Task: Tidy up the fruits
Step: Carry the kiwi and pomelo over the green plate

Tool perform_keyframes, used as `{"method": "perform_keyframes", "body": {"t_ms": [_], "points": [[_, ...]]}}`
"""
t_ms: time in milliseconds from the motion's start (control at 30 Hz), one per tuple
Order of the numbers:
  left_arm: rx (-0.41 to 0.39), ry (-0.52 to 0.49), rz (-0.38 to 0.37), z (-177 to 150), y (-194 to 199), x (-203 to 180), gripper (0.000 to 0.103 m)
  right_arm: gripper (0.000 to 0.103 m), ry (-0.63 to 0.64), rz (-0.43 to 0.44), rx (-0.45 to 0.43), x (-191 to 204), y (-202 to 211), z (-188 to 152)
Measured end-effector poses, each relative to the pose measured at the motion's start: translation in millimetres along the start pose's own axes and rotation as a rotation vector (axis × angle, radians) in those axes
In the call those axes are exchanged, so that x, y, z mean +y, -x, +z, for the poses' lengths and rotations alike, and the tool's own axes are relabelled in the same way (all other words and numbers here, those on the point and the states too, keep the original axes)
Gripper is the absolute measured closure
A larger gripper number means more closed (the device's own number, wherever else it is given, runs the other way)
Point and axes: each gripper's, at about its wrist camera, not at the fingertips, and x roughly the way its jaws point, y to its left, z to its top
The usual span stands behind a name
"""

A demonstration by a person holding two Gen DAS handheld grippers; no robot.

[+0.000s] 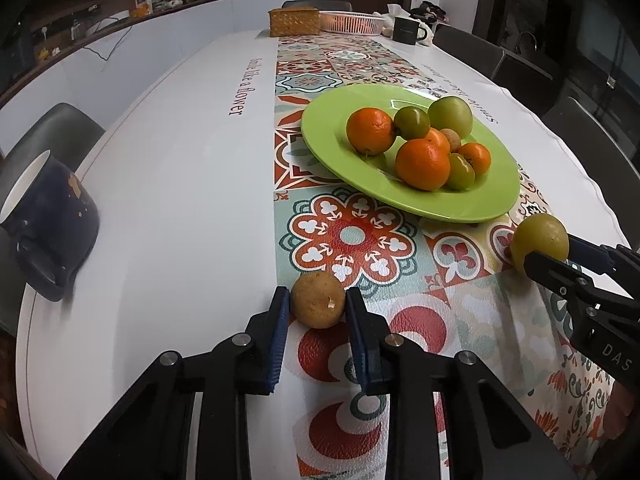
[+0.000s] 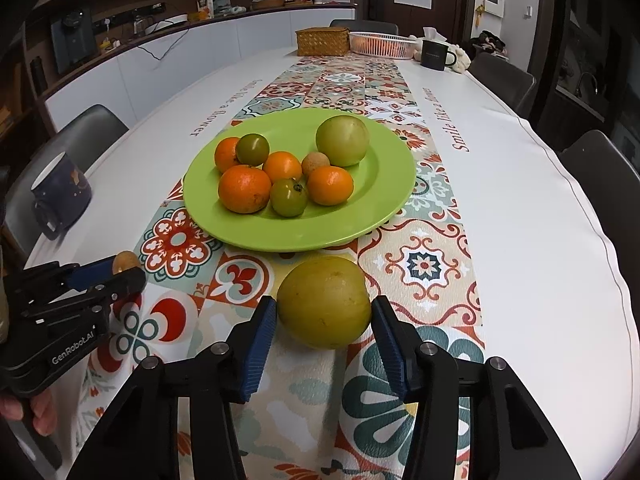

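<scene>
Left gripper (image 1: 317,305), low and level near the runner's (image 1: 362,236) left edge, brackets a brown fruit (image 1: 317,299), jaws slightly apart. Right gripper (image 2: 325,316) likewise straddles a green fruit (image 2: 324,307), unclamped, near the plate (image 2: 384,204).

Navy mug (image 1: 46,216) far left of the tool; wicker box (image 2: 322,41), white basket (image 2: 382,45), dark mug (image 2: 436,54) far ahead

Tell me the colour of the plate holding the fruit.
Bright lime green plate, seen best in the right wrist view.
</scene>
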Motion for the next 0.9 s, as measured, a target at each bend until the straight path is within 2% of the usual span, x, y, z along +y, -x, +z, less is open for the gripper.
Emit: {"method": "perform_keyframes", "body": {"t_ms": [233,500,900], "points": [[-0.02,0.0,0.006,1,8,-2,0.074,0.054,-0.006,0.009,0.0,-1,0,1],[-0.071,-0.015,-0.011,11,28,-10,0.074,0.055,-0.019,0.057,-0.015,-3,8,6],[-0.135,-0.059,-0.022,45,41,-25,0.074,0.055,0.003,0.086,-0.104,-8,25,39]]}}
